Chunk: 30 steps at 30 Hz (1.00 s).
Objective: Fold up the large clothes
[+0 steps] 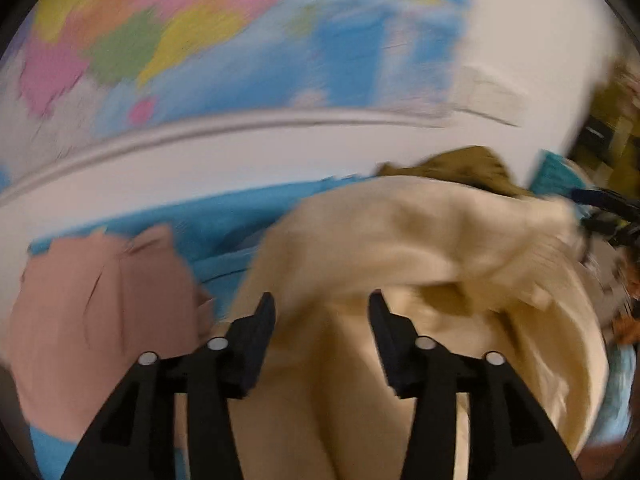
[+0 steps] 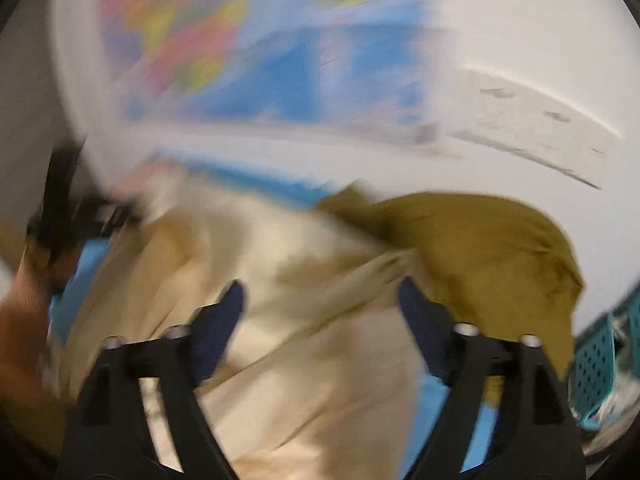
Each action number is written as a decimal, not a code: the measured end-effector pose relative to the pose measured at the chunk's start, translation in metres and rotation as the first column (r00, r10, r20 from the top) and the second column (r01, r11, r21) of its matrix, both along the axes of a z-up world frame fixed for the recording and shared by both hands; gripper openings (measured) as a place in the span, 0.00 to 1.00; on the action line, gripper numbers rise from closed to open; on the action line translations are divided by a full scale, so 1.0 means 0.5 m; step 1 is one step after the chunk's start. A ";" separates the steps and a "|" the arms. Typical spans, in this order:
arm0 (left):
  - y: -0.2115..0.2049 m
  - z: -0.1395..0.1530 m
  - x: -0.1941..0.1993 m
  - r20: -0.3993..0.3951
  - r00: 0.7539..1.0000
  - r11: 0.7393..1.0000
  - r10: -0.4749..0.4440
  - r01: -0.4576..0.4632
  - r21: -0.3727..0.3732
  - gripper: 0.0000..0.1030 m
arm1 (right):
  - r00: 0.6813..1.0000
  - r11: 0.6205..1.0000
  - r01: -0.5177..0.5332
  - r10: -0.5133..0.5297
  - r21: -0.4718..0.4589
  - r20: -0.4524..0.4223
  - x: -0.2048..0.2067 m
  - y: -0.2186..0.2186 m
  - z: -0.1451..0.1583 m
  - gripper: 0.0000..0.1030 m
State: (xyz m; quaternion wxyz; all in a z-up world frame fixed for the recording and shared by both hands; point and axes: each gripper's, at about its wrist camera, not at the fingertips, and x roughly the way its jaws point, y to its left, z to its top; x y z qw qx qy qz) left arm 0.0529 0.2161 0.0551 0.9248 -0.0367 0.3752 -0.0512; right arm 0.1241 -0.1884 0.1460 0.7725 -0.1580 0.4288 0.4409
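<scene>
Wall map, multicoloured, blurred, hung behind a blue-covered surface. Cream garment, large, soft, creased, lay heaped across the blue cover, filling the fwd view of both cams. Olive-brown garment bunched just behind it, touching. Pink cloth beside it, folded flat. Teal perforated basket at the edge. Left gripper released, nothing pinched. Right gripper wide apart, above cream fabric.

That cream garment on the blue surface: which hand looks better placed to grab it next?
Probably the left. The left tool hangs open right over the cream garment. The right tool is open too, but sits at its edge beside the olive garment. Blur makes this uncertain.
</scene>
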 end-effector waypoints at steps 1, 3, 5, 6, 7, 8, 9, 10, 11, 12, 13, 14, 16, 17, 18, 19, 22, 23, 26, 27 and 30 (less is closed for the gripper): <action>-0.020 0.003 -0.016 0.028 0.999 0.999 -0.033 0.032 0.024 0.58 | 0.998 0.998 -0.054 0.053 -0.036 -0.017 -0.028 0.025 -0.019 0.77; -0.046 -0.013 -0.022 0.050 0.997 0.993 -0.050 0.044 0.108 0.59 | 0.990 0.980 -0.144 0.144 -0.138 -0.005 -0.072 0.073 -0.063 0.77; -0.072 -0.033 -0.020 0.050 0.997 0.985 -0.057 0.048 0.164 0.60 | 0.973 0.951 -0.169 0.203 -0.257 0.110 -0.105 0.101 -0.095 0.77; -0.083 -0.040 -0.008 0.038 0.998 0.982 -0.058 0.050 0.184 0.61 | 0.963 0.938 -0.173 0.225 -0.299 0.148 -0.110 0.107 -0.105 0.76; -0.087 -0.043 0.003 0.031 0.998 0.979 -0.054 0.046 0.200 0.61 | 0.954 0.916 -0.182 0.253 -0.356 0.162 -0.110 0.125 -0.128 0.56; -0.096 -0.041 0.015 0.026 0.999 0.974 -0.042 0.035 0.224 0.61 | 0.954 0.904 -0.184 0.258 -0.386 0.150 -0.101 0.139 -0.141 0.24; -0.100 -0.044 0.029 0.025 0.999 0.969 -0.023 0.016 0.245 0.61 | 0.957 0.901 -0.188 0.257 -0.392 0.132 -0.092 0.143 -0.146 0.09; -0.095 -0.048 0.051 0.029 0.999 0.965 0.014 -0.021 0.261 0.61 | 0.963 0.908 -0.179 0.241 -0.379 0.122 -0.071 0.150 -0.135 0.04; -0.087 -0.044 0.067 0.033 0.999 0.965 0.040 -0.047 0.260 0.61 | 0.964 0.924 -0.155 0.218 -0.349 0.149 -0.048 0.157 -0.108 0.03; -0.068 -0.038 0.090 0.034 0.996 0.967 0.085 -0.091 0.239 0.58 | 0.963 0.931 -0.144 0.210 -0.335 0.170 -0.031 0.153 -0.091 0.03; -0.054 -0.032 0.104 0.031 0.993 0.969 0.115 -0.119 0.217 0.56 | 0.961 0.949 -0.100 0.171 -0.300 0.219 -0.005 0.159 -0.051 0.03; -0.033 -0.028 0.124 0.029 0.989 0.970 0.147 -0.149 0.190 0.56 | 0.961 0.965 -0.066 0.130 -0.254 0.243 0.022 0.169 -0.018 0.03; 0.003 -0.018 0.162 0.029 0.975 0.961 0.221 -0.223 0.163 0.56 | 0.951 0.983 0.004 0.053 -0.184 0.303 0.076 0.197 0.033 0.03; 0.018 -0.019 0.181 0.009 0.969 0.958 0.248 -0.247 0.146 0.56 | 0.950 0.987 0.024 0.027 -0.159 0.310 0.100 0.222 0.041 0.03; 0.036 -0.021 0.198 -0.018 0.963 0.957 0.268 -0.264 0.125 0.56 | 0.950 0.989 0.042 0.004 -0.142 0.312 0.127 0.234 0.035 0.03; 0.046 -0.024 0.208 -0.035 0.957 0.953 0.288 -0.282 0.108 0.56 | 0.959 0.989 0.075 -0.037 -0.124 0.282 0.165 0.256 0.017 0.04; 0.058 -0.044 0.226 -0.077 0.939 0.936 0.336 -0.324 0.138 0.57 | 0.971 0.972 0.115 -0.067 -0.204 0.230 0.212 0.301 -0.069 0.40; 0.061 -0.053 0.229 -0.096 0.933 0.932 0.348 -0.333 0.143 0.57 | 0.967 0.963 0.153 -0.099 -0.222 0.234 0.220 0.302 -0.088 0.61; 0.069 -0.071 0.207 -0.119 0.936 0.940 0.330 -0.315 0.127 0.57 | 0.974 0.967 0.182 -0.151 -0.181 0.171 0.213 0.255 -0.083 0.61; 0.068 -0.071 0.195 -0.114 0.943 0.947 0.313 -0.300 0.118 0.57 | 0.976 0.973 0.177 -0.154 -0.148 0.157 0.200 0.229 -0.067 0.63; 0.050 -0.057 0.141 -0.093 0.972 0.975 0.215 -0.208 0.074 0.57 | 0.981 0.990 0.107 -0.090 -0.092 0.172 0.118 0.133 -0.008 0.69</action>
